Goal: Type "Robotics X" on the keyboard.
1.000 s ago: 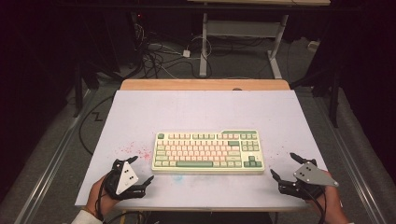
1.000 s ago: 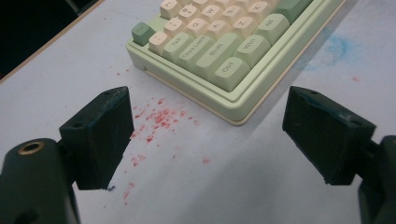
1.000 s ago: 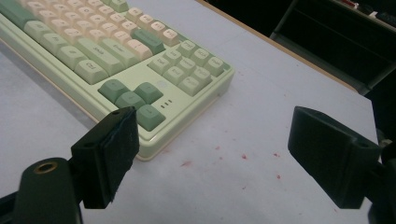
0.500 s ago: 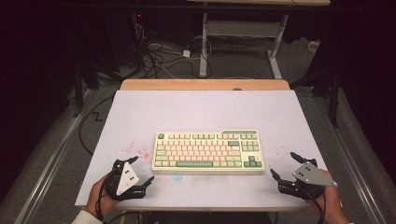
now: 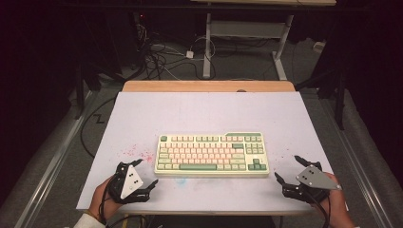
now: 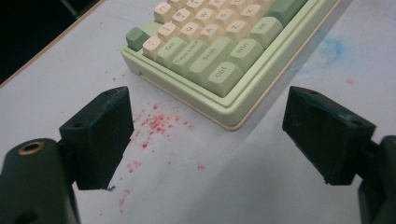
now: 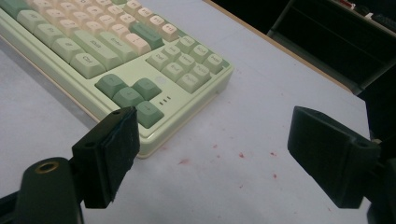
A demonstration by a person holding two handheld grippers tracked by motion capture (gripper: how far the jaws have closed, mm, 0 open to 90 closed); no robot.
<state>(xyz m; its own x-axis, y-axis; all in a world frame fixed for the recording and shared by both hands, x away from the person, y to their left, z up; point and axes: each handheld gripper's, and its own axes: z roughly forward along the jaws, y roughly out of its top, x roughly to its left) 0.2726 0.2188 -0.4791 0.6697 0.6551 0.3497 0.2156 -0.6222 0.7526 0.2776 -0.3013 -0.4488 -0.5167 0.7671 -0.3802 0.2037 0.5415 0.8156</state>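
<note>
One pale green plastic keyboard with cream and green keycaps (image 5: 212, 155) lies on one white-topped counter with a wooden far edge (image 5: 209, 111). Two black hand-held grippers are there: the left hand-held gripper (image 5: 145, 175) and the right hand-held gripper (image 5: 288, 169), each with two jaws. Two patches of red specks (image 5: 135, 152) mark the counter, and one blue smudge (image 5: 181, 181).

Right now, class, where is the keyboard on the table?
In the high view the keyboard lies flat near the middle of the table, toward the near edge, between the left gripper and the right gripper, touching neither.
</note>
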